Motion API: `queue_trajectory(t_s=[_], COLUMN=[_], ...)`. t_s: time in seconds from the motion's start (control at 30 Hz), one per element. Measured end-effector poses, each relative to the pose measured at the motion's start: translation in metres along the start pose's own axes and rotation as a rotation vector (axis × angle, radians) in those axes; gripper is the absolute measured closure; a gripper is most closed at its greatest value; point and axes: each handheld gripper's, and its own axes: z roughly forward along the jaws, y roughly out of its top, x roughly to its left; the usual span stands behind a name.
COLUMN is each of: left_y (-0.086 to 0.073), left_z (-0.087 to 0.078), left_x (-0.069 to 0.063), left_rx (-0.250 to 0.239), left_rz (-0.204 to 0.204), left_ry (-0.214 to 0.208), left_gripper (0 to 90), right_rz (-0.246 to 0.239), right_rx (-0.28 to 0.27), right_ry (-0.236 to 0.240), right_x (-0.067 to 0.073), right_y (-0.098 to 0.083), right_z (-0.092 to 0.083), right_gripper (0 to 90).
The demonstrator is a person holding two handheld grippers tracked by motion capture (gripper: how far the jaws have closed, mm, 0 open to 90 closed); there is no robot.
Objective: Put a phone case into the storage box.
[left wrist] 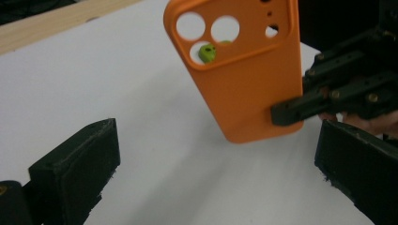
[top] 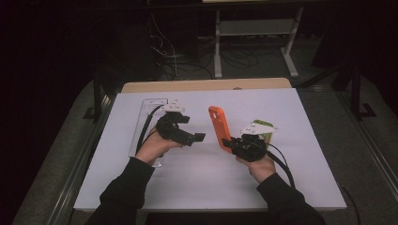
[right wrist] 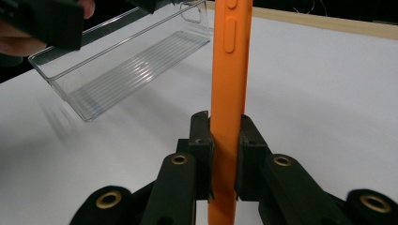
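The right claw (right wrist: 224, 154) pinches the orange phone case (top: 218, 127) by its lower edge, holding it upright above the white worktop (top: 300, 140). The left claw (left wrist: 211, 173) stands spread and empty, facing the case's back. It should close squarely on a free edge, avoiding the camera cut-outs, near the clear plastic tray (right wrist: 126, 70).

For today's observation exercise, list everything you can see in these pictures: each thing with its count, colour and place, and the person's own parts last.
Phone case: one, orange, held upright above the table's middle.
Tray: one, clear plastic, far left of the table.
Packet: one, green and white, behind the right hand.
Table: one, white top, wooden far edge.
Desk frame: one, grey, on the floor beyond.
Left gripper: one, black, jaws open, facing the case.
Right gripper: one, black, clamped on the case's lower end.
Sleeves: two, dark, near edge.
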Motion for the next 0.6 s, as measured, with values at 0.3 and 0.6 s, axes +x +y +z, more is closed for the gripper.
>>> queue_trajectory(t_s=[0.3,0.6], left_y=[0.003,-0.001], left_z=[0.012,0.016], left_x=[-0.001,-0.005], left_rx=[-0.044,-0.077], left_rz=[-0.032,-0.054], left_ry=[-0.026,-0.023], left_gripper=[0.0,0.0], right_rz=[-0.007,-0.019], right_rx=[-0.003,-0.006], right_ry=[0.02,0.051], right_x=[0.008,0.02], right_y=[0.0,0.001], right_z=[0.004,0.009], right_gripper=[78.5,78.6])
